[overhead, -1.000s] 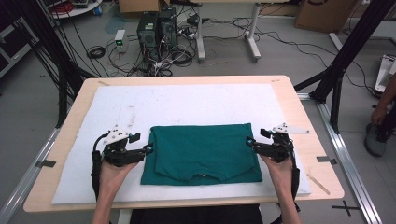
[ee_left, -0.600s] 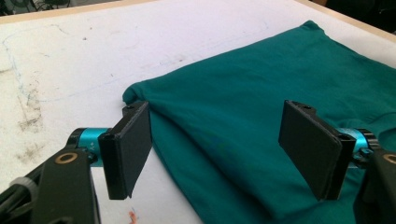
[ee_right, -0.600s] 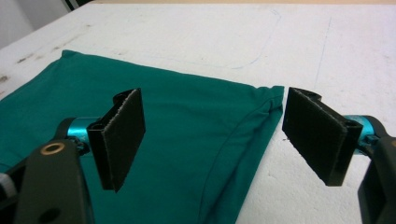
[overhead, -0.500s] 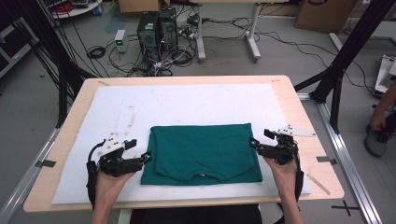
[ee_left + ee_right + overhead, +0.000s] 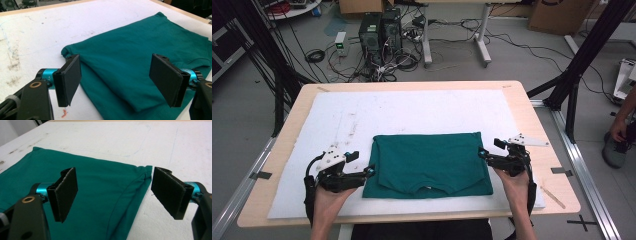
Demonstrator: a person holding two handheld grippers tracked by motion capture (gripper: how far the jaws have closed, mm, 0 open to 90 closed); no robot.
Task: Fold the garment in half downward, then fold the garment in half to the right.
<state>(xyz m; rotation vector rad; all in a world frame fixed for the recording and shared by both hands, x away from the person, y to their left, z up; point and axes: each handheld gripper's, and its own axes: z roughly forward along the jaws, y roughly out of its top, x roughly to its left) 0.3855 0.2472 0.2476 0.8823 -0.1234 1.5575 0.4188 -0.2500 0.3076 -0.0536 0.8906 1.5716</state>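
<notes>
Both grippers have been drawn back toward the near corners of the folded green shirt [image 5: 428,163], left gripper [image 5: 368,172] and right gripper [image 5: 482,154] held wide and empty, suggesting a fresh grasp.

The green shirt [image 5: 429,162] is soft matt cloth with stitched hems. It lies on a white sheet [image 5: 412,112] that looks like rough, grainy foam, scuffed and stained. The worktop [image 5: 542,135] under it is pale, smooth wood. The left claw [image 5: 117,80] has matt black plastic jaws on glossy blue metal pins; the right claw [image 5: 115,195] has jaws faced with finely textured black padding.
</notes>
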